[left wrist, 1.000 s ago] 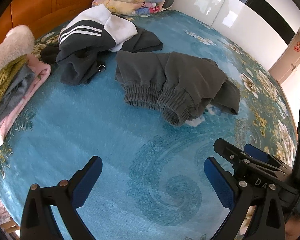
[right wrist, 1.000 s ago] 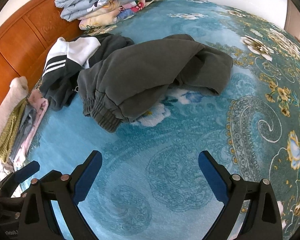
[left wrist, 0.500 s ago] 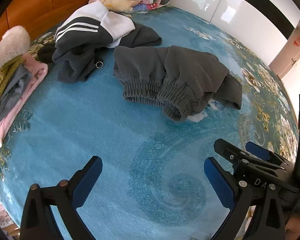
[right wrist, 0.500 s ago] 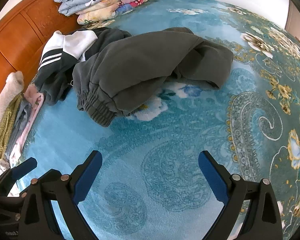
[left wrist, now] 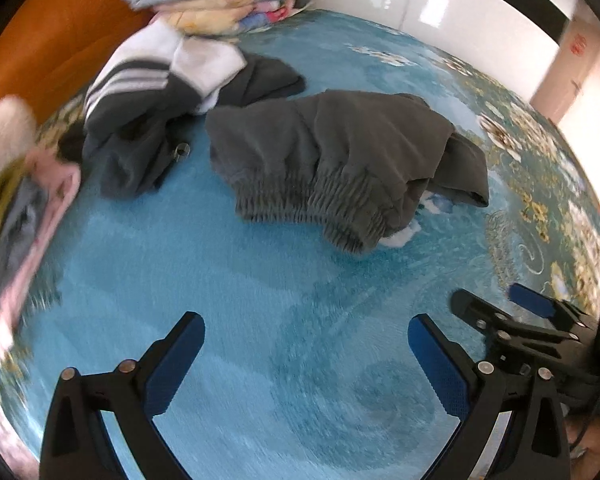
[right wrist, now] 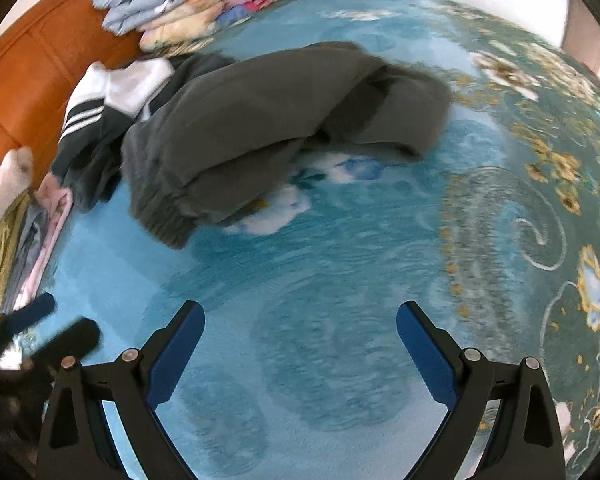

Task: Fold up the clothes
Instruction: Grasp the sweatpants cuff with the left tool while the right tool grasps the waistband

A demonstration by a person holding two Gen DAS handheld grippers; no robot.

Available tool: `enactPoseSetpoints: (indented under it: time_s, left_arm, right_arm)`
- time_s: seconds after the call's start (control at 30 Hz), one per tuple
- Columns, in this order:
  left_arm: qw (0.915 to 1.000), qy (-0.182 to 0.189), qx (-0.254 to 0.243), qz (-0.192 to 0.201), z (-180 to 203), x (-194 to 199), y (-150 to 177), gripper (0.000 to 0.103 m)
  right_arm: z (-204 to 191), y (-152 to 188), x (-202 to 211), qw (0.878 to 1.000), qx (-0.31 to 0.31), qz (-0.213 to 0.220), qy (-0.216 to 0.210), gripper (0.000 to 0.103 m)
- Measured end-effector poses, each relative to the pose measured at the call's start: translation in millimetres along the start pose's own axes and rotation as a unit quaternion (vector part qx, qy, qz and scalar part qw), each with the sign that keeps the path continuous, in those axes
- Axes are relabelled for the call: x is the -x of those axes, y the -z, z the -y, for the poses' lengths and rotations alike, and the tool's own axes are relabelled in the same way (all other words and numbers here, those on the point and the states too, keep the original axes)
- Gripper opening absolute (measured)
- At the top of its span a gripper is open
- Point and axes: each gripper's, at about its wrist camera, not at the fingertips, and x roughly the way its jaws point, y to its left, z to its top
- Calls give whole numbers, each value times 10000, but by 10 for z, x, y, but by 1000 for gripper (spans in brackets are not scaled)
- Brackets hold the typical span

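Your grey sweatpants point(left wrist: 340, 160) lie bunched on the blue bed cover point(left wrist: 260, 300), straight ahead of both tools and well apart from them, with bare cover between. From the left tool point(left wrist: 306, 354) the ribbed elastic band point(left wrist: 320, 204) faces you and runs crosswise, left to right, so the garment's long axis lies across your line of approach rather than along it. From the right tool point(right wrist: 300, 344) the same heap sits ahead and a little to the left, its gathered end point(right wrist: 168, 216) nearest you and a loose leg trailing off to the right point(right wrist: 400, 120). Both tools are spread wide and carry nothing. The left tool looks squarer to the band; the right one lies closer to the trailing leg. Whether the pants count as rumpled or half-folded is not clear from this lie. Behind and left of them a dark jacket with white stripes point(left wrist: 148, 92) is heaped, its edge just beside the pants, so keep your reach on the grey fabric only.
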Motion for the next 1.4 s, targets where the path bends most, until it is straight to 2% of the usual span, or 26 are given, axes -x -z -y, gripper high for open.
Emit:
enactPoseSetpoints:
  time_s: [0.1,0.17,0.27,0.4,0.43,0.47,0.5,0.53,0.57,0.63,0.67,0.7,0.77,0.87,0.97,1.17,1.27,1.4]
  left_arm:
    - [9971,-278,-696,130,220,-75,-120,103]
    - [9899,-575,-1275,242,400,-145,-167,103]
    - [9677,-1127,-2232,329,683,-322,-198,103]
    - [9393,-1694,-2977,208,871,-584,-248,103]
    - [9349,-1798,-3056,123,878,-644,-267,101]
    - [9332,-1845,-3085,16,864,-696,-289,91]
    - [9330,-1854,-3082,-104,838,-743,-311,84]
    - [9327,-1863,-3079,-224,811,-791,-334,67]
    - [9382,-1737,-2967,-405,753,-827,-363,48]
    - [9508,-1506,-2663,-482,660,-801,-428,37]
    - [9565,-1430,-2508,-411,615,-749,-458,29]
    - [9606,-1356,-2406,-297,586,-677,-481,26]
    - [9664,-1211,-2268,-11,544,-507,-517,15]
    - [9742,-975,-1991,424,482,-223,-569,8]
    - [9811,-724,-1553,899,415,195,-605,7]
    - [9829,-347,-888,1577,186,951,-519,6]
    - [9818,-190,-618,1784,38,1262,-369,6]
    - [9810,-151,-485,1872,-147,1565,42,6]
  right_arm:
    - [209,139,60,9995,-168,170,216,97]
    - [337,266,121,9988,-240,229,347,97]
    - [509,479,236,9984,-245,157,479,97]
    - [694,820,379,9977,-213,-88,641,97]
    - [736,875,408,9973,-238,-141,677,97]
    - [778,928,438,9970,-268,-188,706,97]
    - [823,976,467,9968,-323,-206,705,97]
    - [864,1019,494,9966,-374,-224,704,97]
    - [884,1035,507,9964,-404,-238,700,97]
    - [898,1035,527,9963,-468,-227,690,97]
    - [901,1031,536,9962,-496,-220,679,97]
    - [886,1016,539,9965,-504,-203,642,97]
    - [857,985,545,9969,-520,-169,568,97]
    - [813,938,555,9974,-545,-119,457,97]
    - [793,900,573,9975,-616,-76,338,97]
    - [833,819,640,9959,-901,70,100,97]
    - [819,806,714,9949,-982,222,-89,97]
    - [816,805,798,9920,-1162,314,-380,97]
